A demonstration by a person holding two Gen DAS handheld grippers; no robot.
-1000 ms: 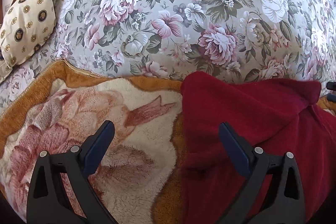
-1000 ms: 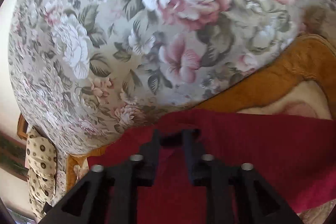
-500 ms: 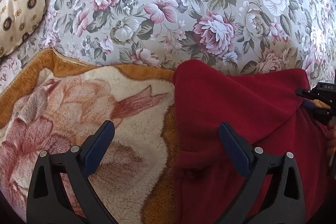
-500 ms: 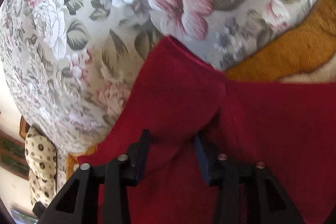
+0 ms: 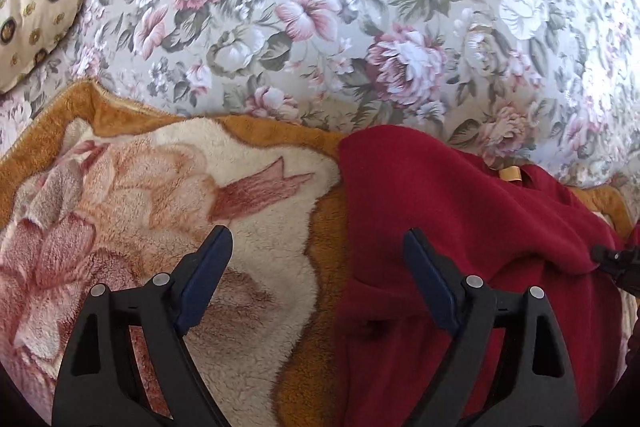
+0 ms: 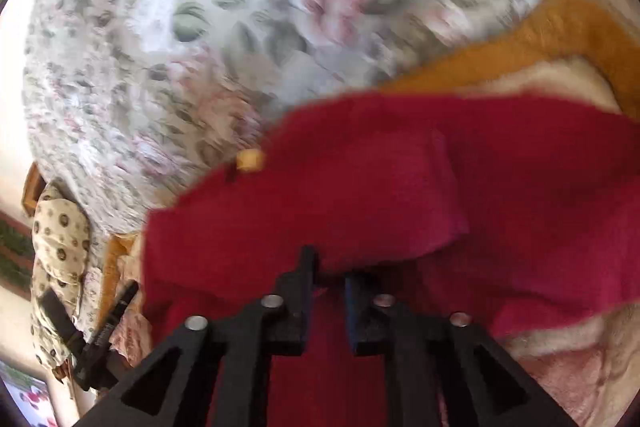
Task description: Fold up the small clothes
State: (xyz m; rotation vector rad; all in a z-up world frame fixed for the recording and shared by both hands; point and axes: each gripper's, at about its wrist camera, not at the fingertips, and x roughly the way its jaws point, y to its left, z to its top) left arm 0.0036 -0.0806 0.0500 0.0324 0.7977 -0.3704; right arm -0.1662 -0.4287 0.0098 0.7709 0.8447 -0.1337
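Right gripper (image 6: pixel 326 293): jaws narrow, pinching a fold of the red garment (image 6: pixel 400 187). Left gripper (image 5: pixel 318 259): wide, empty, hovering at the garment's left edge (nearer arm for that side). Garment spread on fleece blanket (image 5: pixel 160 187), long axis left-right.

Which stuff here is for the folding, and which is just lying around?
For the folding:
red garment
right gripper, pinching the garment
left gripper, open above it

Just lying about:
fleece blanket
floral sofa
spotted cushion
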